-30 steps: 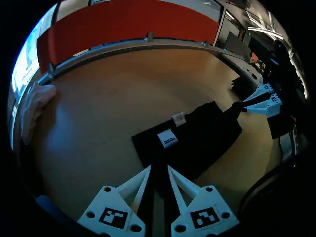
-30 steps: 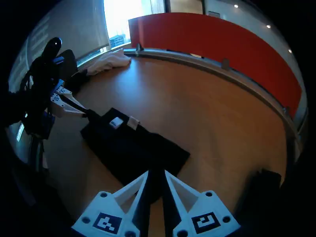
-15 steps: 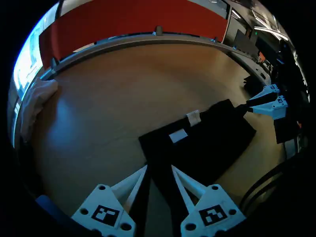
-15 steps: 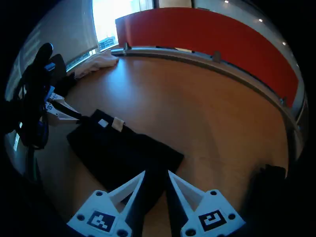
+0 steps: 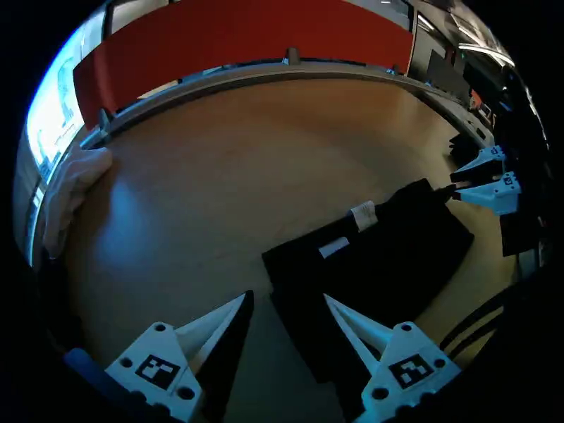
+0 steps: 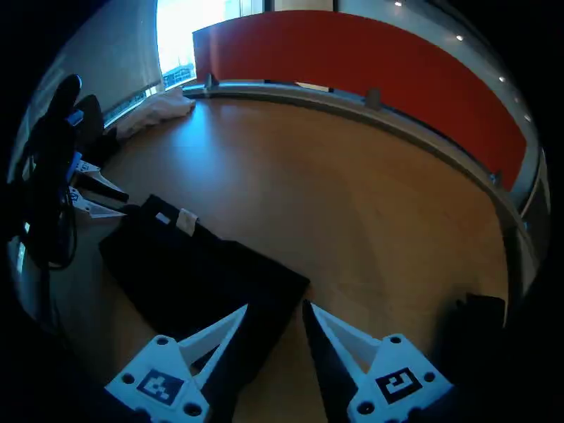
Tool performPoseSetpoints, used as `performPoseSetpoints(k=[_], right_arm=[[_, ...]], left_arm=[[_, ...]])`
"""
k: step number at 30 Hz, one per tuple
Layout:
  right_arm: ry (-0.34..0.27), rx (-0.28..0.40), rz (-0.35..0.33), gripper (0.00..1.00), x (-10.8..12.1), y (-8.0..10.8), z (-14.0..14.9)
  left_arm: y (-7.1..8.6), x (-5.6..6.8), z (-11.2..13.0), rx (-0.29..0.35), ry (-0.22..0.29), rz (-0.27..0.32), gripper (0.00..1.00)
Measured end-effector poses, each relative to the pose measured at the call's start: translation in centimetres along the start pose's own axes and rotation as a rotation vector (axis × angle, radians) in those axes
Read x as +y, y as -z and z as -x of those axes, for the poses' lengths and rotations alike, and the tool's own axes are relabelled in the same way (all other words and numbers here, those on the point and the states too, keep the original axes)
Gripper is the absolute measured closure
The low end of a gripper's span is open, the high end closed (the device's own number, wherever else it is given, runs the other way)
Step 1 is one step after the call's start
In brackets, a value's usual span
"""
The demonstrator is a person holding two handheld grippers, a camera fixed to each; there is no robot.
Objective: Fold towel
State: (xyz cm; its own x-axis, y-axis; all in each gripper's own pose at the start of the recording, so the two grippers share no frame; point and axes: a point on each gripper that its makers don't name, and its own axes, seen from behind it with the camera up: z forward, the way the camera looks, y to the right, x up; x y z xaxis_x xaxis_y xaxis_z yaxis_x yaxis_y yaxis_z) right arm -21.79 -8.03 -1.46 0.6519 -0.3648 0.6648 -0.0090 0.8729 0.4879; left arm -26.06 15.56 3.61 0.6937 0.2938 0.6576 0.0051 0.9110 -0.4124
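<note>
One black towel (image 5: pixel 381 261) lies flat on the wooden desk (image 5: pixel 233 155), toward 3 o'clock in the left gripper view, and bears two white tags (image 5: pixel 364 213). There are two tools. The left hand-held gripper (image 5: pixel 286 296) is spread wide and holds nothing; the right hand-held gripper (image 6: pixel 275 305) stands parted, also empty. One pale cloth (image 5: pixel 70 187) sits at 9 o'clock. The towel's folds are too dark to make out.

Dim room, blown-out daylight from the window (image 6: pixel 183 35), bluish sheen across the wooden table (image 5: pixel 211 176), black towel (image 6: pixel 197 275) lost in shadow, edges bent by fisheye
</note>
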Motion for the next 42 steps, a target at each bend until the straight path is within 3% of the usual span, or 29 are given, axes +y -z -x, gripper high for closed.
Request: performPoseSetpoints(k=[3, 12, 15, 17, 19, 33, 42], right_arm=[[0.008, -0.001, 0.013, 0.41, 0.3, -0.2, 0.1], [0.004, 0.017, 0.035, 0.31, 0.9, -0.3, -0.7], [0.007, 0.026, 0.041, 0.22, 1.1, -0.1, -0.9], [0.009, 0.034, 0.045, 0.11, 1.2, 0.1, -1.1], [0.008, 0.040, 0.046, 0.08, 1.2, 0.4, -1.2], [-0.027, 0.062, 0.037, 0.08, 0.4, 2.6, -0.7], [-0.025, 0.061, 0.031, 0.08, -0.4, 4.6, 1.1]], left_arm=[[-0.1, -0.5, -0.3, 0.008, 0.010, -0.017, 0.30], [0.4, -2.2, -1.6, 0.043, 0.034, -0.063, 0.07], [0.7, -2.5, -1.9, 0.054, 0.046, -0.070, 0.07], [1.0, -2.6, -1.9, 0.058, 0.055, -0.069, 0.07], [1.2, -2.6, -1.9, 0.060, 0.062, -0.068, 0.07], [2.7, -2.4, -0.1, 0.057, 0.081, -0.064, 0.07], [4.3, -1.4, 1.9, 0.056, 0.112, -0.056, 0.07]])
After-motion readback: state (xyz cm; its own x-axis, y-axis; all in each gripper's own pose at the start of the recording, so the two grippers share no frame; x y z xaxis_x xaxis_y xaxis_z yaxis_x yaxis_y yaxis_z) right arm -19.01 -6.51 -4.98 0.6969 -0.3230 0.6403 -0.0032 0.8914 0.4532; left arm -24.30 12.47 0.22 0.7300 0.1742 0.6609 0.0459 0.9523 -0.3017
